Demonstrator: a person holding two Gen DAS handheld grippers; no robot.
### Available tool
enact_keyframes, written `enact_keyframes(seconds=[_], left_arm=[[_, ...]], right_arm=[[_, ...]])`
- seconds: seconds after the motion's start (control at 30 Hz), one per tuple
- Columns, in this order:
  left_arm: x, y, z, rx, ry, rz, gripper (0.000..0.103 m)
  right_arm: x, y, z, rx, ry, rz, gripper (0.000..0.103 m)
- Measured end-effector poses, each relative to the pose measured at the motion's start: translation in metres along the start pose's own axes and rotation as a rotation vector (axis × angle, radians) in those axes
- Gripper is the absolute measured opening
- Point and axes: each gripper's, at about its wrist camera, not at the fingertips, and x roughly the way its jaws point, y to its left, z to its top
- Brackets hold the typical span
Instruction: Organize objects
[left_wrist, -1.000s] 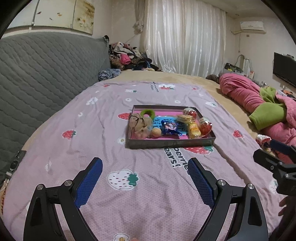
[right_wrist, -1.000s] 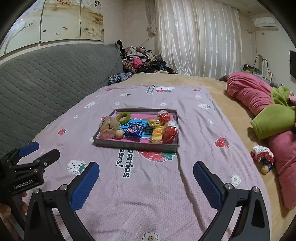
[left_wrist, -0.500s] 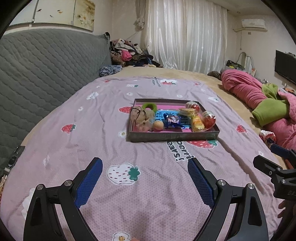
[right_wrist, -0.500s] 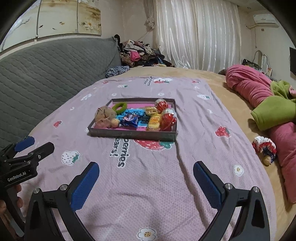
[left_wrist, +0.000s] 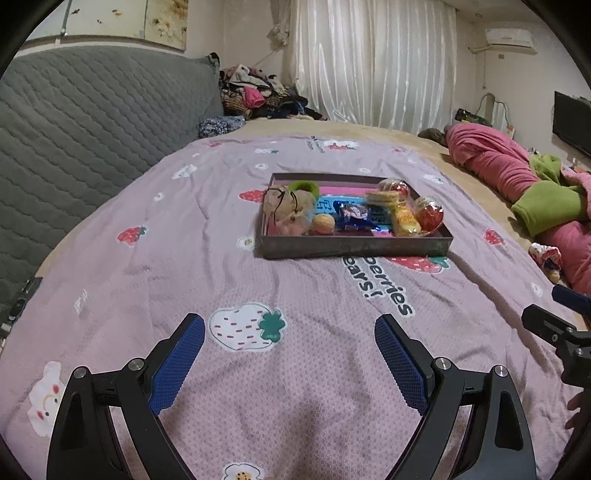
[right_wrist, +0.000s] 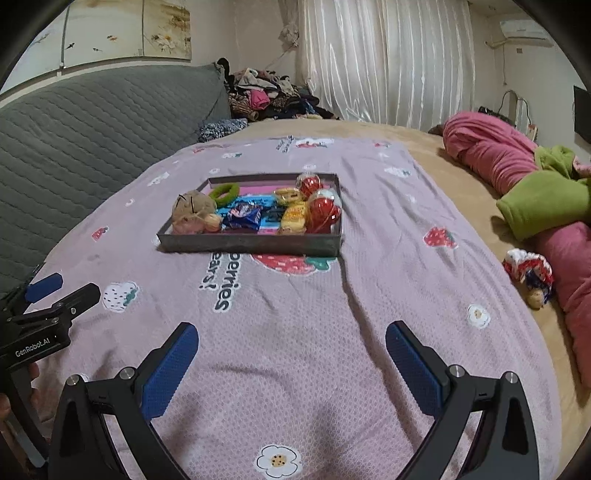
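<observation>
We hold both the left hand-held gripper (left_wrist: 290, 341) and the right hand-held gripper (right_wrist: 291, 349) spread wide and empty above the blanket (left_wrist: 314, 369), the tray (left_wrist: 354, 246) of toys and snacks at 12 o'clock ahead.

Bed (right_wrist: 424, 177) under pink strawberry-print blanket (right_wrist: 295, 332); on it a shallow grey tray (right_wrist: 251, 244), off it a small doll (right_wrist: 530, 273).

Bare blanket (left_wrist: 295, 295) lies before crowded tray (left_wrist: 354, 246).
</observation>
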Motion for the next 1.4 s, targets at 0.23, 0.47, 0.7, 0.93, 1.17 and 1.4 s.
enact_keyframes(seconds=[0.23, 0.47, 0.7, 0.93, 1.17, 1.4], left_arm=[[0.005, 0.003, -0.003, -0.007, -0.006, -0.009, 0.094], [0.008, 0.004, -0.007, -0.007, -0.011, -0.006, 0.094], [0.013, 0.002, -0.012, -0.006, -0.001, -0.009, 0.094], [0.014, 0.002, -0.012, -0.005, -0.006, -0.021, 0.094], [0.020, 0.003, -0.014, -0.007, 0.017, -0.010, 0.094], [0.026, 0.005, -0.016, -0.012, 0.027, -0.001, 0.094]], right_arm=[[0.013, -0.002, -0.009, 0.001, 0.020, -0.010, 0.102], [0.022, -0.003, -0.015, 0.007, 0.028, -0.009, 0.102], [0.024, -0.003, -0.017, 0.003, 0.031, -0.002, 0.103], [0.023, -0.003, -0.018, 0.019, 0.021, -0.003, 0.103], [0.027, -0.001, -0.022, 0.013, 0.031, 0.003, 0.103], [0.026, -0.004, -0.023, 0.024, 0.020, 0.004, 0.103]])
